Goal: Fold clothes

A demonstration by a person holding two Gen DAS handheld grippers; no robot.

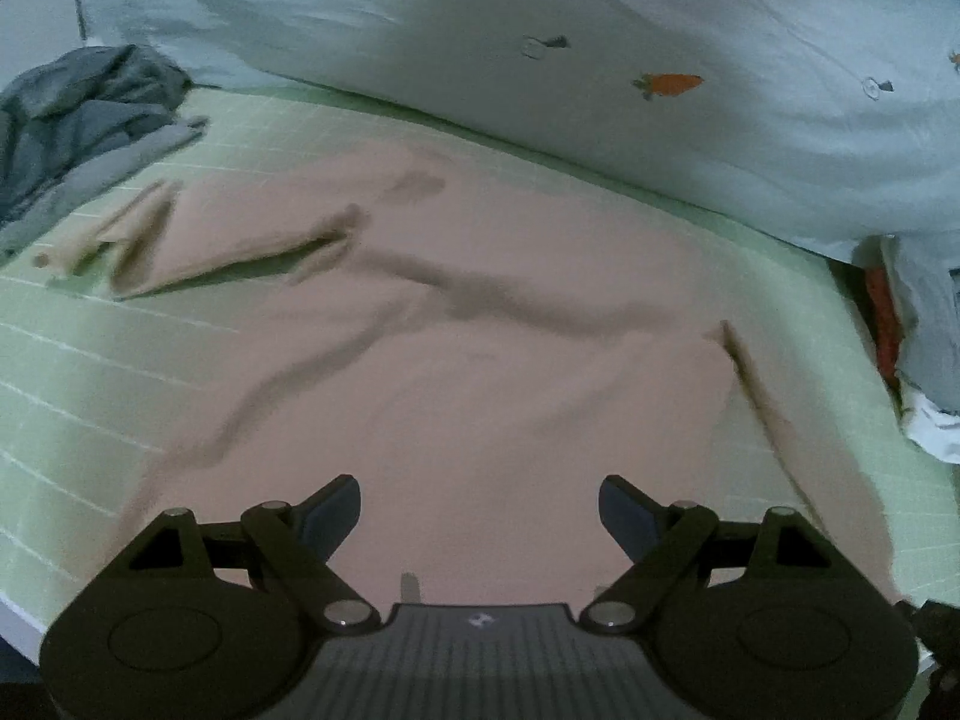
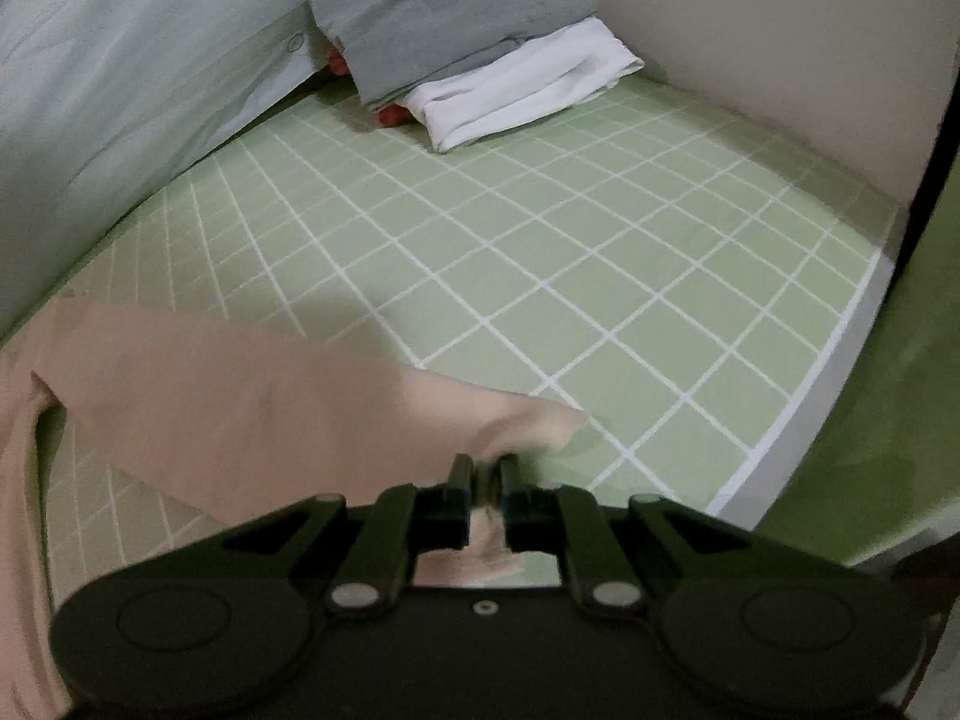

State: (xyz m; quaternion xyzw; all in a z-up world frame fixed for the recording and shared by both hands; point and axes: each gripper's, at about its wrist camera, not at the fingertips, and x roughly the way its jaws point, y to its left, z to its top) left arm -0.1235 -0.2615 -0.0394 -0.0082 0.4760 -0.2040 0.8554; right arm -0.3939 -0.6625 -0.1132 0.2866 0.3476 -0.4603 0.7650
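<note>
Pink garment (image 1: pixel 480 324) flat | right gripper (image 2: pixel 485 468) pinching sleeve (image 2: pixel 252 396) | left gripper (image 1: pixel 480 516) spread

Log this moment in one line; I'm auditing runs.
left gripper open above pink shirt | right gripper shut on sleeve

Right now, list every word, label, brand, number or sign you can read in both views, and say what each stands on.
No readable text in either view.
Left gripper: a small pale emblem on its base, too small to read.
Pale blue quilt: printed pictures only, an orange carrot and small circle motifs, no lettering.
Pink shirt and folded stack: no label shows.
</note>
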